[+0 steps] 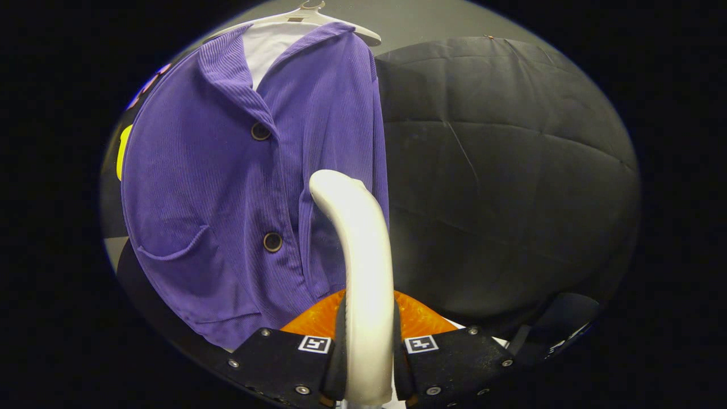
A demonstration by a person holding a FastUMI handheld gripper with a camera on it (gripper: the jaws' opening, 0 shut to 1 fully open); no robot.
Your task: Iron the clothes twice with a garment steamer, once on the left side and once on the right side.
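Tool (368, 363) clamps the white curved plastic steamer handle (360, 255) near a hung purple ribbed cardigan (227, 187); a weak hold could let the handle twist.

A white hanger (318, 17) is carrying the clothes: a purple ribbed jacket (227, 182) is hanging from it, over a white garment (267, 48) showing at the open collar. The jacket is hanging beyond the fingers (341, 352), which are pressing on both sides of the white steamer handle (363, 272) rising before its right front.
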